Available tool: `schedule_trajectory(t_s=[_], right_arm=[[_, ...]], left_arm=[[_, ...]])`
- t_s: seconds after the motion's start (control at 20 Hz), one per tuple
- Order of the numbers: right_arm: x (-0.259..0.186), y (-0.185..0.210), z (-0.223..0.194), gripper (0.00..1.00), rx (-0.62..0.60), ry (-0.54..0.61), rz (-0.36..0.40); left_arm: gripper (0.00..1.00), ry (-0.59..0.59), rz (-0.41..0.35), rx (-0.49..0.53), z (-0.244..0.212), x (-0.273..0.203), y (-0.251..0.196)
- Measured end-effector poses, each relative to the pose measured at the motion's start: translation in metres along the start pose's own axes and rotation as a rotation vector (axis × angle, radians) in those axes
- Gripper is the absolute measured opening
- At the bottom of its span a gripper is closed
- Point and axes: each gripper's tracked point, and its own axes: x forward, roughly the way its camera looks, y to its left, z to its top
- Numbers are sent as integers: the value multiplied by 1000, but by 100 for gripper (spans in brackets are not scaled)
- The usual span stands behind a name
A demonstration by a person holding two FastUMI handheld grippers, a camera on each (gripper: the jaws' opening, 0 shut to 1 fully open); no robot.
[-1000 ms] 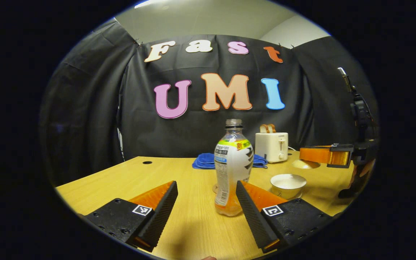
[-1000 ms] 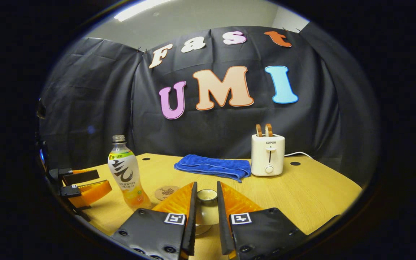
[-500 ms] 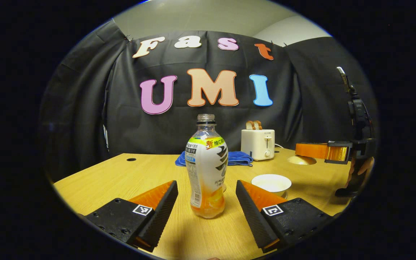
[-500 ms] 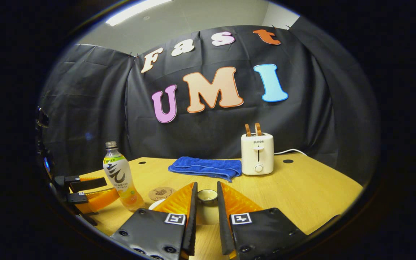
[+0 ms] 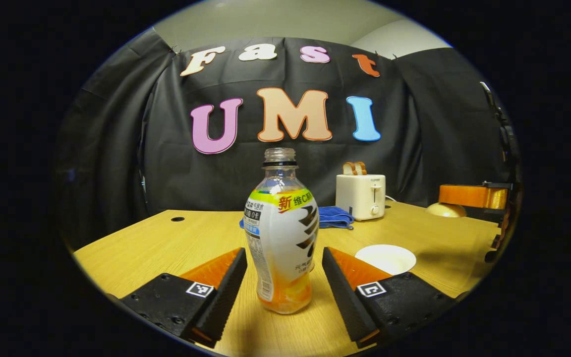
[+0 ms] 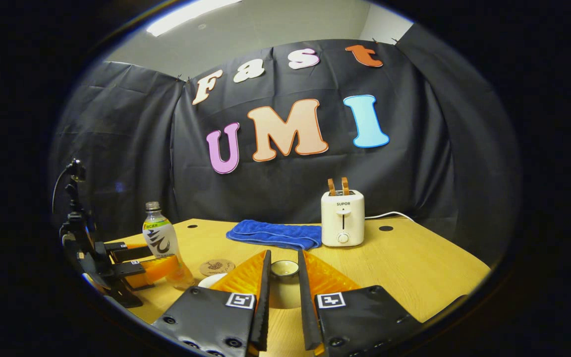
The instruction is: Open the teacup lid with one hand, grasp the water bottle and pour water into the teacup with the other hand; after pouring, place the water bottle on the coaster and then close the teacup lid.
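The water bottle (image 5: 281, 233) stands upright and uncapped on the desk (image 5: 166, 243), directly between the left gripper's (image 5: 280, 277) spread fingers, neither yet touching it; the open teacup (image 5: 385, 259) sits just to its right; the right gripper (image 6: 281, 277), raised well off to the side, is clamped on the teacup lid (image 6: 284, 268); coaster (image 6: 217, 267) lies behind the bottle.

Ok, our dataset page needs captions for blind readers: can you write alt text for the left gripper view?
An uncapped water bottle stands upright on a wooden table between the open jaws of the left gripper, not yet gripped. To its right sits an open white teacup; a toaster and blue cloth stand behind.
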Motion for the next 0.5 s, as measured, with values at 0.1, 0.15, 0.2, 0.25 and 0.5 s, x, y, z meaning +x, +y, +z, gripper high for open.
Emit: schedule_trajectory(t_s=[0.1, 0.15, 0.2, 0.25, 0.5], right_arm=[[-2, -3, 2, 31, 13, -3, -2], [-2, -5, 2, 31, 19, -1, -2], [-2, -6, 2, 31, 22, -1, -4], [-3, -7, 2, 31, 23, 1, -6], [-2, -6, 2, 31, 31, 3, 5]], left_arm=[[76, 10, 1, 0, 0, 4, -1], [73, 10, -1, 2, 0, 4, -2], [68, 12, -2, 3, 0, 5, -2], [68, 12, -3, 2, -1, 4, -2], [55, 23, -6, 27, -3, 6, -3]])
